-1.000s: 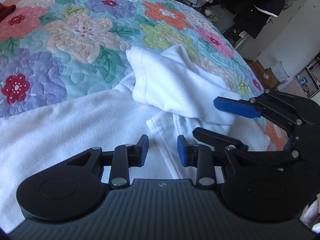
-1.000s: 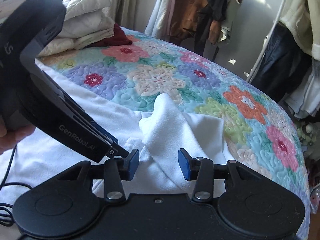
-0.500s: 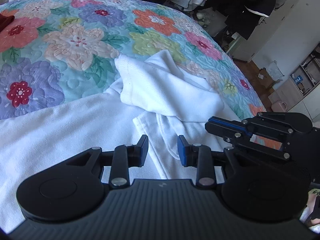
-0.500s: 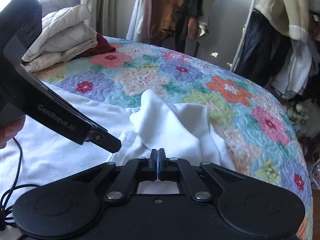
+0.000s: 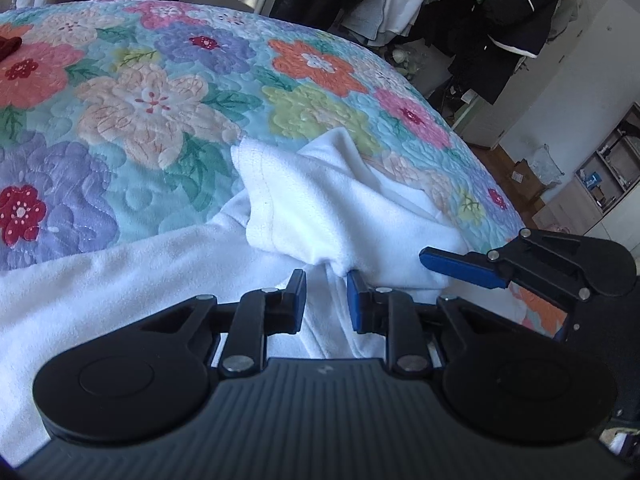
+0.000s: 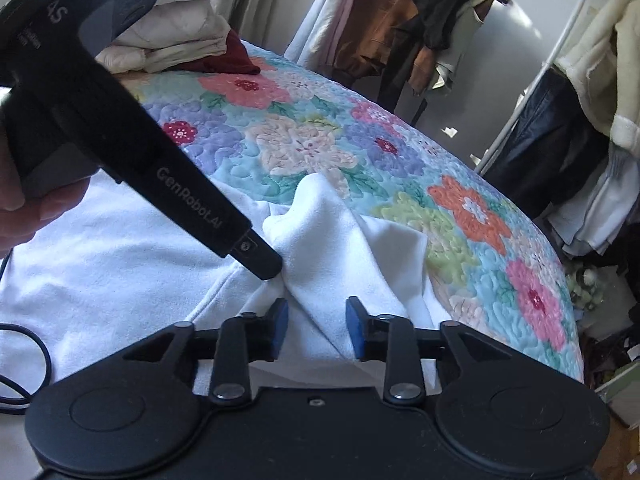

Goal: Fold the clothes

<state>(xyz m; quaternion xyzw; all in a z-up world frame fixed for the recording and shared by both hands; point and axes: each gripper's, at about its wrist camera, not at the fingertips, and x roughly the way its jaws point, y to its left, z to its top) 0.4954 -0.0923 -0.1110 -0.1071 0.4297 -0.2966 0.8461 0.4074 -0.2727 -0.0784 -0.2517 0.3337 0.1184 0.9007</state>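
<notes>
While the white garment (image 5: 344, 204) lies bunched on the floral quilt (image 5: 152, 92), my left gripper (image 5: 326, 300) stands parted, a fabric fold between its fingers. My right gripper (image 6: 316, 326) is spread wide over the same cloth, gripping nothing.

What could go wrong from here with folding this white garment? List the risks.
1. Both the left gripper and right gripper are open, so the bunched sleeve of the white fleece garment is held by neither and may stay crumpled.
2. The grippers sit close together; closing on the same fold could make them collide.
3. A black cable lies on the garment and might snag when the cloth moves.
</notes>
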